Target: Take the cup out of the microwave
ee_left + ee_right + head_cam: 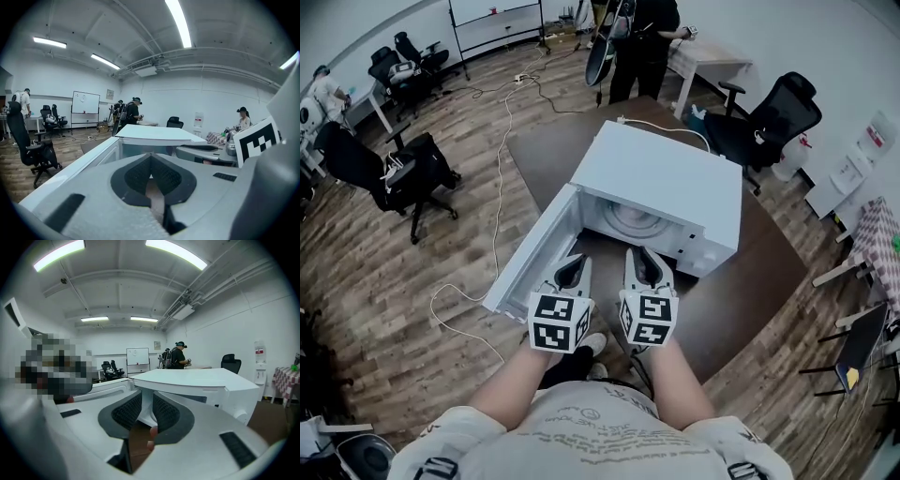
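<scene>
At the left gripper (575, 262) (151, 158): closed pad against pad, gripping nothing. At the right gripper (642, 256) (145, 401): parted by a clear gap, likewise gripping nothing, with only a near corner of the microwave (661, 178) (197, 380) seen through that gap. Side by side, just in front of the open cavity (587, 208), tips toward it. To the left, close beside the left gripper, the door (530, 255) swung fully out.

Inside the cavity, only the round turntable (630, 218). No cup to be seen in any view: perhaps tucked against a wall hidden from the head view, perhaps elsewhere. So no telling which way it points, whether upright or tipped, or how its long axis lies.

Likely troubles, as judgement only:
- Reaching in blind and knocking an unseen cup over or into a wall, spilling any contents.
- Going in with the left's closed pads and shoving instead of grasping.
- Catching the door's edge.
- Pinching a rim off-centre and losing the cup above the table (759, 281).
</scene>
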The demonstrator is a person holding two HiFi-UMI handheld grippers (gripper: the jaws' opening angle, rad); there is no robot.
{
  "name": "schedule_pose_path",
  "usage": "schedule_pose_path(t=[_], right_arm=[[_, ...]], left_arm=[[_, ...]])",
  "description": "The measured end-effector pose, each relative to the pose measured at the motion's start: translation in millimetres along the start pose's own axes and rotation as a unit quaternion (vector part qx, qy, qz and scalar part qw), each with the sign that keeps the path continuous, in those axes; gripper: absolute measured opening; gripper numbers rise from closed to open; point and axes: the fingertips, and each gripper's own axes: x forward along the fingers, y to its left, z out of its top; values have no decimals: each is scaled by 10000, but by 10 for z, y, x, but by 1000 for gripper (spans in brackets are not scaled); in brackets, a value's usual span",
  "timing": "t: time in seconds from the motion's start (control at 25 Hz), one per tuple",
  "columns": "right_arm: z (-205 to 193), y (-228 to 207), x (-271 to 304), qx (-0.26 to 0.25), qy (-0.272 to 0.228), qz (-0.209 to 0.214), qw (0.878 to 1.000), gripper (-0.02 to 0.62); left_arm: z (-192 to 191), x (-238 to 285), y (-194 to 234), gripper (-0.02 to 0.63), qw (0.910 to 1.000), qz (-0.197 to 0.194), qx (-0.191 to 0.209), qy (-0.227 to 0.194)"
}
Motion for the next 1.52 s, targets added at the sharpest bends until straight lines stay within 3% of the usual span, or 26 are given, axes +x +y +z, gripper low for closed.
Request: schedule_pose_path(t=[0.4, 0.76, 1.36, 1.52], right_arm=[[-350, -213, 626, 407, 263, -411, 9980, 95], [-886, -483, 1332, 187, 875, -889, 9920, 95], [-1214, -753, 1992, 95, 1440, -1103, 9834, 114], [-1280, -782, 2072, 118, 1516, -999, 9833, 112]], left_arm=[[-15, 504, 119, 11, 9993, -346, -5, 171], [-122, 801, 235, 11, 9981, -497, -84, 358], [-267, 963, 478, 11, 9972, -471, -62, 575], [-275, 996, 494, 11, 9972, -449, -64, 599]])
